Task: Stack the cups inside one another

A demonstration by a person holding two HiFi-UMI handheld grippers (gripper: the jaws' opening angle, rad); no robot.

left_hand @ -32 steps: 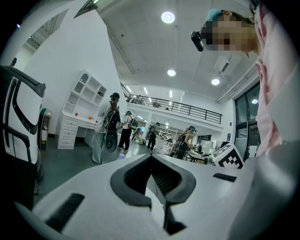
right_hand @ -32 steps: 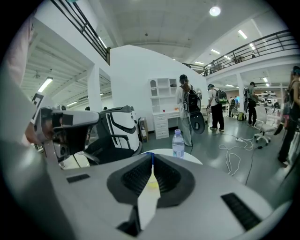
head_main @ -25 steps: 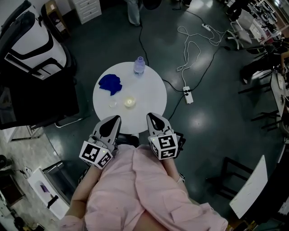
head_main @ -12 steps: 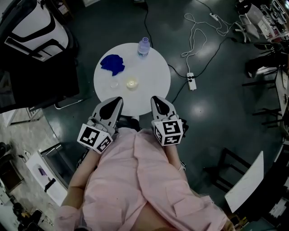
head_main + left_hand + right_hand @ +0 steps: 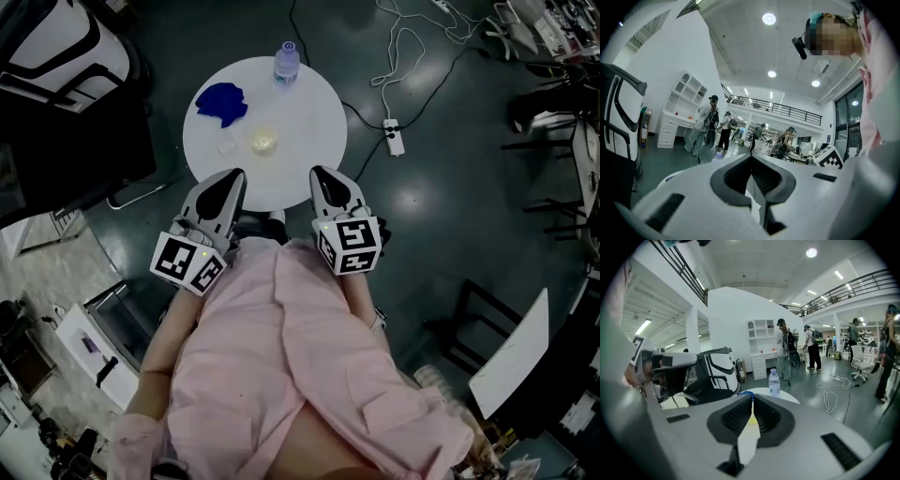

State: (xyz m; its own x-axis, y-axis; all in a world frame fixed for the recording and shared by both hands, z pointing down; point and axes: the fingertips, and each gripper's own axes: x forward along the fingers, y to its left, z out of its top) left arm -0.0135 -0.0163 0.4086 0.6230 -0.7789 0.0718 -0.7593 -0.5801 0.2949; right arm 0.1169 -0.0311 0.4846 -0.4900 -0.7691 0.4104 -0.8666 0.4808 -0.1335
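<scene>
Left claw [image 5: 234,175] and right claw [image 5: 320,172] sit closed, empty.

Big open lab/office hall w/ mezzanine railing [image 5: 780,108], ceiling spots [image 5: 769,18], white shelf unit [image 5: 684,105], floor power strip [image 5: 393,137]

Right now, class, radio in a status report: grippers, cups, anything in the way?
Left gripper, right gripper: jaws shut, empty, at table near edge. Yellowish cup, clear cup apart, unstacked. Blue cloth, bottle beyond; path open.
</scene>
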